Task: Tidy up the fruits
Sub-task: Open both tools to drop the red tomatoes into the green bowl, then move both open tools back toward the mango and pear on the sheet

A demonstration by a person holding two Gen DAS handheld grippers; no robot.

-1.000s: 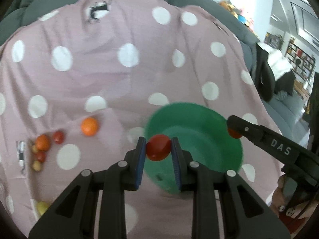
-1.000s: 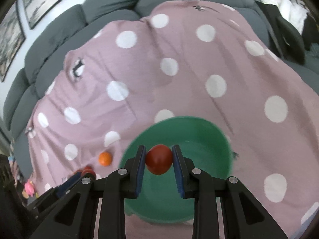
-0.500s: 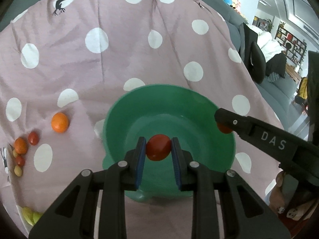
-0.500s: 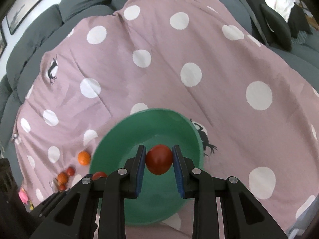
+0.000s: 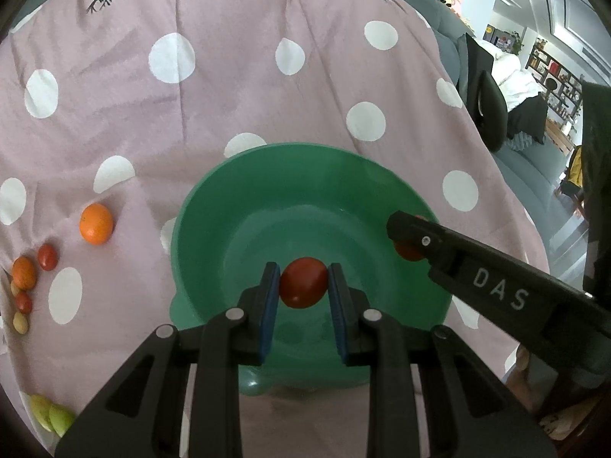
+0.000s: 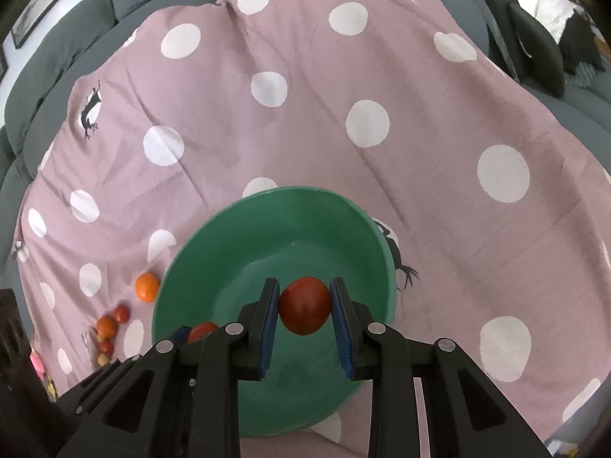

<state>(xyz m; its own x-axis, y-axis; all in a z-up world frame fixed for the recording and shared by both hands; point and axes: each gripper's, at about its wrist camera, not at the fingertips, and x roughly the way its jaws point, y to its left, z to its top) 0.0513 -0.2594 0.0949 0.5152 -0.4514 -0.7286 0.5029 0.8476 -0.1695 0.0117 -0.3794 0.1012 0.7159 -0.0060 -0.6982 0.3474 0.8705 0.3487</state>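
A green bowl (image 5: 236, 206) (image 6: 229, 236) sits on the pink polka-dot cloth. My left gripper (image 5: 303, 286) is shut on a small red tomato (image 5: 303, 282) and hangs over the bowl's inside. My right gripper (image 6: 304, 303) is shut on a second red tomato (image 6: 304, 305), also above the bowl. In the left wrist view the right gripper's finger (image 5: 477, 267) reaches in from the right over the bowl's rim, its tomato (image 5: 406, 253) partly hidden. In the right wrist view the left gripper's tomato (image 6: 202, 331) peeks out at lower left.
An orange (image 5: 96, 224) (image 6: 147, 287) lies on the cloth left of the bowl. Several small red, orange and yellow fruits (image 5: 26, 282) (image 6: 109, 324) cluster further left, with green ones (image 5: 51, 416) at the lower left. Grey sofa cushions (image 6: 76, 38) border the cloth.
Both grippers have moved in over the bowl and lower, each still holding its tomato. The bowl now fills more of both views and the left view is no longer blurred.
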